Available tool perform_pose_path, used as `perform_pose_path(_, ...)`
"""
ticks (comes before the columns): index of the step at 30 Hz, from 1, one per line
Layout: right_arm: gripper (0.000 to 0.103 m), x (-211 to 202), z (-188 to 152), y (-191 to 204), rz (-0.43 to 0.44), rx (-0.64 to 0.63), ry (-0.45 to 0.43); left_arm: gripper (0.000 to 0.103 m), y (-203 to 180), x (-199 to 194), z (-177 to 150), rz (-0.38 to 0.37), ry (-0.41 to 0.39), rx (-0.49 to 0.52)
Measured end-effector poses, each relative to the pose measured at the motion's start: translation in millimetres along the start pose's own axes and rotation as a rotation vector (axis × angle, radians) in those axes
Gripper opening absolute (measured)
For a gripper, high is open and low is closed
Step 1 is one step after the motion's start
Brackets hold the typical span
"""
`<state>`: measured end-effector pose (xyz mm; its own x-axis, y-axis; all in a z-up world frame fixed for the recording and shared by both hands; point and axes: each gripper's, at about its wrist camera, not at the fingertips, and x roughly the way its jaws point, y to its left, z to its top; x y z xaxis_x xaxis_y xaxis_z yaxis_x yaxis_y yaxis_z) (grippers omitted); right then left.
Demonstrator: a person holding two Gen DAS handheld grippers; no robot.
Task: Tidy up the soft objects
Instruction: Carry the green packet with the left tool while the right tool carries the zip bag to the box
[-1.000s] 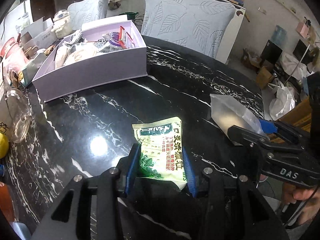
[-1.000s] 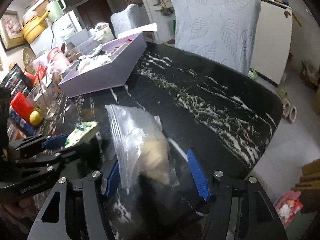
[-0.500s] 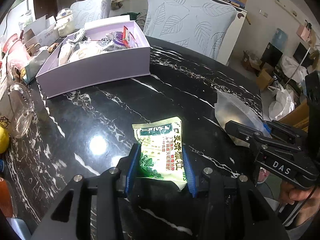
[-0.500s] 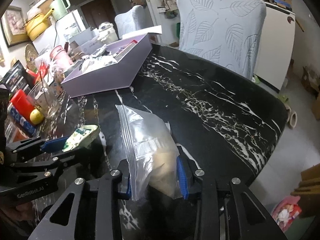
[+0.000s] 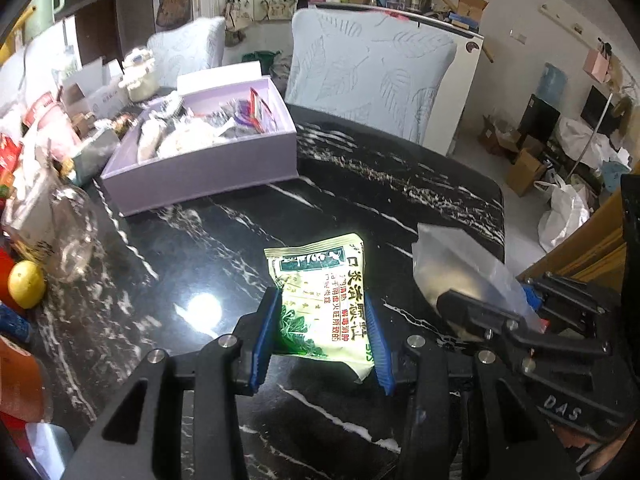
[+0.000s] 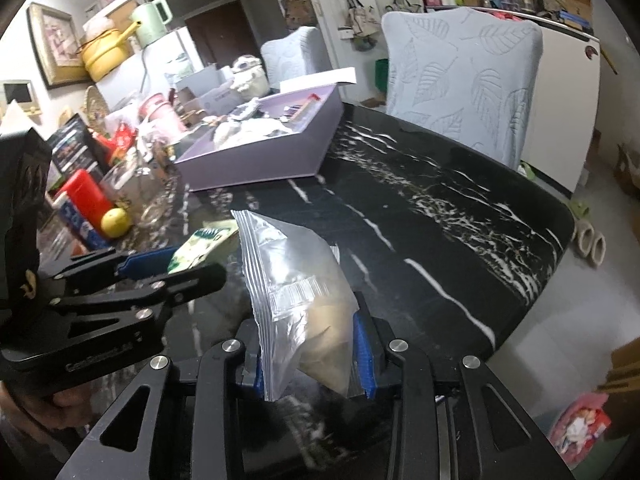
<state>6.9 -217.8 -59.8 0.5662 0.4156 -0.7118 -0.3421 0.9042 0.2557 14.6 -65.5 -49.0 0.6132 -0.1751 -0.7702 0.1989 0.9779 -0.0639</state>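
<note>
Both packets raised — seemingly clamped.

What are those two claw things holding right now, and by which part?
The left gripper pinches the green packet across its near end. The right gripper squeezes the clear zip bag across its lower, filled end.

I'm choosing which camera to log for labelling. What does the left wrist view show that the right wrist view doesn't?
Left wrist only: the printed front of the green sachet between the left tool fingers.

Right wrist only: the clear zip bag clamped in the right tool, a red container, and a green kettle.

Both: the lilac box, the yellow fruit and the black marble table.
</note>
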Motion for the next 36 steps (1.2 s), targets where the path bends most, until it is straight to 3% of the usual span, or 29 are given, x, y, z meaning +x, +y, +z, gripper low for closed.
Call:
perform_pose_path(18,0.033,-45.8,32.2,32.0,0.024,-0.077,-0.120,0.041,4.3,-55.1,32.4,0.001,-0.157,-0.002)
perform_pose_path(36,0.033,-51.5,122.1,40.9,0.046,-0.133,-0.250,0.041,36.9,-76.8,110.5,0.022,-0.347,-0.040)
